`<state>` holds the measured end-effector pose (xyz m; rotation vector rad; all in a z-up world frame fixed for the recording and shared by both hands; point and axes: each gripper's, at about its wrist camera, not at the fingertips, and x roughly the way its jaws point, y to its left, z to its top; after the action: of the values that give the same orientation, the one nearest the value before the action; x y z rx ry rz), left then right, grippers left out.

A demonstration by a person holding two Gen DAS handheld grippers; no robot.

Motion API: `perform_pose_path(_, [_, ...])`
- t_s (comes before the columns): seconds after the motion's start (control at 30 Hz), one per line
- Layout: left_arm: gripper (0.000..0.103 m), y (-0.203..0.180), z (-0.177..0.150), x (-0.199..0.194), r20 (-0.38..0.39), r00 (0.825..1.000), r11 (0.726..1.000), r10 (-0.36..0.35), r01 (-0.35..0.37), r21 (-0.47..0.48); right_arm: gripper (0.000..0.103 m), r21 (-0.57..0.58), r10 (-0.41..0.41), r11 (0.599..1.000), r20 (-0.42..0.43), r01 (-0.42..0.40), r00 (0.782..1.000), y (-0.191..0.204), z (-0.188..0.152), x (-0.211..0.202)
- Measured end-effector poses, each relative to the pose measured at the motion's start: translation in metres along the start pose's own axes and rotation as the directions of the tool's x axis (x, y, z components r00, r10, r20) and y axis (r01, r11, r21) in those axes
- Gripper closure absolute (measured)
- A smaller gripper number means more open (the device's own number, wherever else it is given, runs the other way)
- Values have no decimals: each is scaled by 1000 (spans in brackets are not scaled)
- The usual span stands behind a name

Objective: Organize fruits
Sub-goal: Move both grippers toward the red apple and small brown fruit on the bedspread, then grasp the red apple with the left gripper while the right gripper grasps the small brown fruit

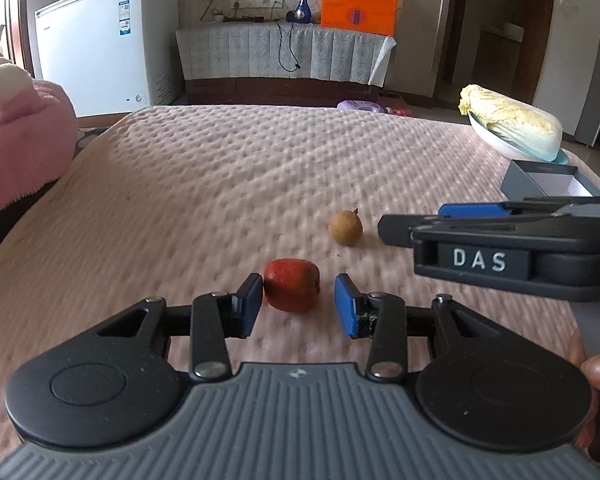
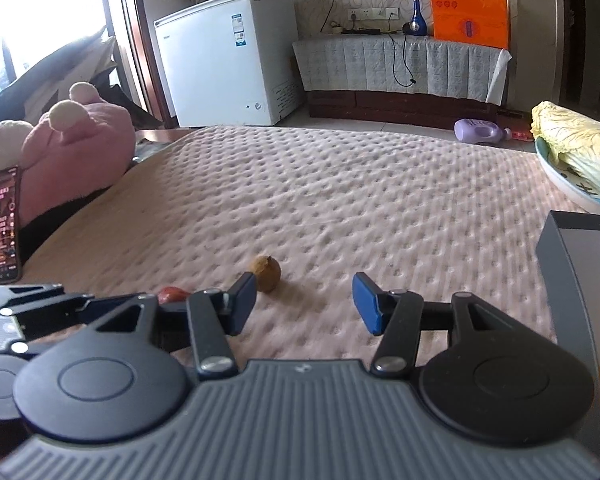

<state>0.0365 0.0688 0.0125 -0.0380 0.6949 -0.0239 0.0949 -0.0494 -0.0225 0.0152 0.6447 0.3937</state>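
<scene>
Red and slightly wrinkled, the date [image 1: 292, 290] is lying on the pink quilt [image 1: 228, 176], sitting between the spread jaws of the left gripper [image 1: 296, 304]; its left pad [image 1: 249, 306] is touching or all but touching the fruit, while the right pad is standing off. I judge this to be the pick-up step: closing squarely comes next, gently, since the fruit looks soft. Just beyond, the brown fruit [image 1: 346, 227] is waiting. The right gripper [image 2: 305, 303] is hovering with jaws wide apart and holding nothing, that brown fruit [image 2: 267, 273] sitting just beside its left pad. The grey box [image 1: 548, 179], probably the destination, is lying open to the right.
</scene>
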Motion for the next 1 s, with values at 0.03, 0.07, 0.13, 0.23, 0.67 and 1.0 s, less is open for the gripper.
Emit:
perform_pose_path(0.03, [57, 1, 0, 1, -2, 1000, 1000, 1, -1, -3, 47, 1, 3, 1000, -2, -3, 1000, 0, 0, 1])
perform_pose_path(0.07, [57, 1, 0, 2, -4, 1000, 1000, 1, -1, -7, 47, -1, 8, 1000, -3, -8, 1000, 1, 0, 3])
perform_pose_path(0.13, [57, 1, 0, 5, -9, 1000, 1000, 3, -3, -13, 47, -9, 14, 1000, -5, -14, 1000, 4, 1, 6])
perform_pose_path(0.23, [57, 0, 0, 7, -6, 1000, 1000, 2, -2, -13, 47, -18, 19, 1000, -13, -19, 1000, 7, 0, 12])
perform_pose_path(0.67, [57, 3, -3, 17, -16, 1000, 1000, -6, 6, -22, 47, -61, 15, 998, -27, -16, 1000, 17, -1, 29])
perform_pose_path(1.0, [57, 4, -4, 19, -3, 1000, 1000, -17, 17, -22, 47, -87, 11, 996, -27, -13, 1000, 23, -1, 36])
